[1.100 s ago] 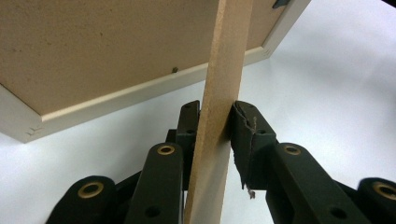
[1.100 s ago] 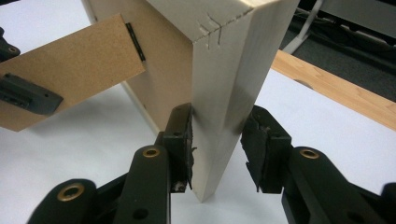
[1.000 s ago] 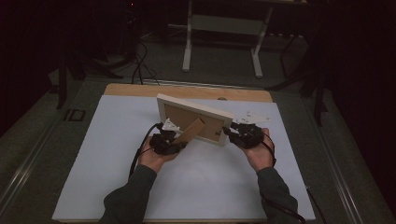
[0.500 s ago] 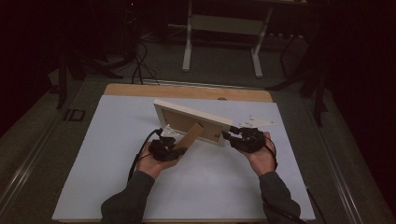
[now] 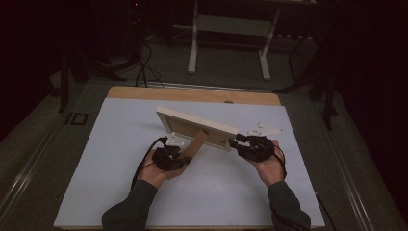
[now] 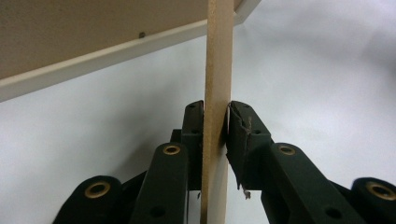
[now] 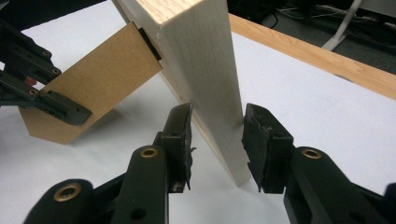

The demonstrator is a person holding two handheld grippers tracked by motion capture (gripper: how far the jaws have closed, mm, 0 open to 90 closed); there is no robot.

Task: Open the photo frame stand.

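Note:
A pale wooden picture frame (image 5: 197,126) stands tilted on the white tabletop (image 5: 115,168), its back toward me. Its brown fibreboard easel leg (image 5: 196,143) slants down to the left. My left gripper (image 5: 175,154) is shut on that leg; in the left gripper view the leg (image 6: 217,70) runs upright between the closed jaws (image 6: 216,121), with the frame's back (image 6: 70,37) above. My right gripper (image 5: 239,142) is shut on the frame's right end. In the right gripper view both jaws (image 7: 217,126) press the frame's pale side (image 7: 205,60). The leg (image 7: 93,93) and left gripper (image 7: 60,109) lie beyond.
The white sheet leaves a strip of wooden tabletop (image 5: 192,95) bare along the far edge. Beyond the table a white desk stand (image 5: 195,43) and cables (image 5: 144,72) sit on the dark floor. Both forearms reach in from the bottom edge.
Both grippers have brought the frame lower and slightly nearer to me. Its far edge has tipped down closer to the table. Both grips are unchanged.

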